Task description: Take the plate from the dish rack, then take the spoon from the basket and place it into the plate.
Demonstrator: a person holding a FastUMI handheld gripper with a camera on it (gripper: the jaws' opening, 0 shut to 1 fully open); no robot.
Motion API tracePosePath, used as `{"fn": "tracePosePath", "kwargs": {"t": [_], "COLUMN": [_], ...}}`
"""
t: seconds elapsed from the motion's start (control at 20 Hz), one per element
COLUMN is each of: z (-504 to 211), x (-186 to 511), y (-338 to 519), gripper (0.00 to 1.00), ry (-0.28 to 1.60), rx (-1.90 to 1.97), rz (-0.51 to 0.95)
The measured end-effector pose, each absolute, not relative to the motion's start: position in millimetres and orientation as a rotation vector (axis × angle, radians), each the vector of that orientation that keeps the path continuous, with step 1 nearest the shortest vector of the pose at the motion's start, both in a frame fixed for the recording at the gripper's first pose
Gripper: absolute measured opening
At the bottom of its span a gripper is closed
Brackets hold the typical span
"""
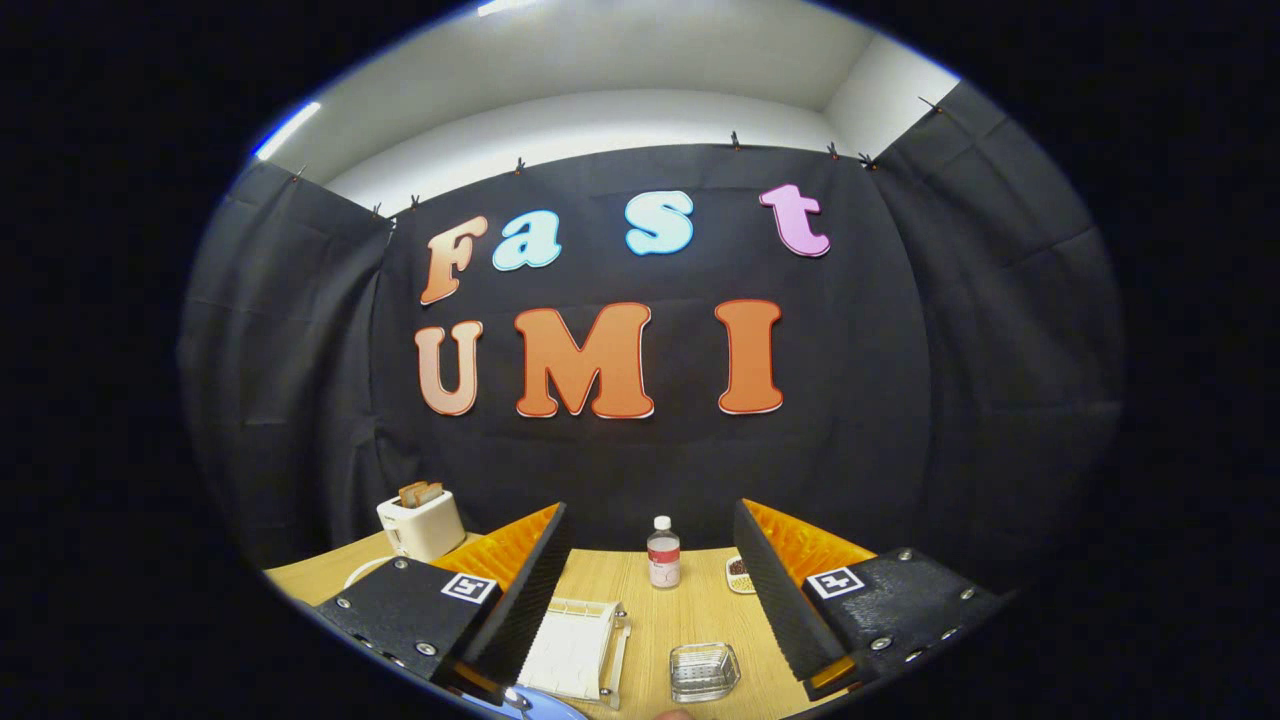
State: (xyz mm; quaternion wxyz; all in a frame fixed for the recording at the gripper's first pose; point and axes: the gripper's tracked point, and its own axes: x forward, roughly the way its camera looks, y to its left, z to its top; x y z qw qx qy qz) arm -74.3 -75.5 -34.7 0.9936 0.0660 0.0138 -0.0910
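Gripper view. The gripper was held above a light wooden table, its two fingers spread wide apart with nothing between the pads; neither finger touched any object. In the gap between the fingers, on the table, stood a small clear bottle with a white cap, upright, toward the far edge near the booth wall. Just beside it, partly hidden behind the right-hand finger, lay a small dish with dark contents that could not be identified. Nearer the camera, also between the fingers, sat a low clear glass container, apparently empty. To its left, close against the left-hand finger, rested a white slatted dish rack with a pale frame. At the near edge, just below the rack, a curved pale blue rim showed, most likely the plate, with a shiny metal piece on it that might have been the spoon; too little showed to be sure. Beyond the left-hand finger, at the table's far corner, stood a white toaster with two slices of bread upright in its slots.
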Motion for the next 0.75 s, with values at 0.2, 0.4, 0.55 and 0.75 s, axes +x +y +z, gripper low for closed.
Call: {"fn": "tracePosePath", "kwargs": {"t": [0.2,0.4,0.55,0.75], "z": [-35.8,-34.1,-36.6,-35.0], "x": [-73.2,-70.3,-68.6,-67.6], "y": [-72.6,-71.0,-67.1,-64.1], "gripper": [0.97,0.97,0.97,0.97], "ry": [0.007,-0.031,-0.028,-0.048], "rx": [0.123,0.090,0.074,0.066], "rz": [-0.194,-0.208,-0.201,-0.195]}}
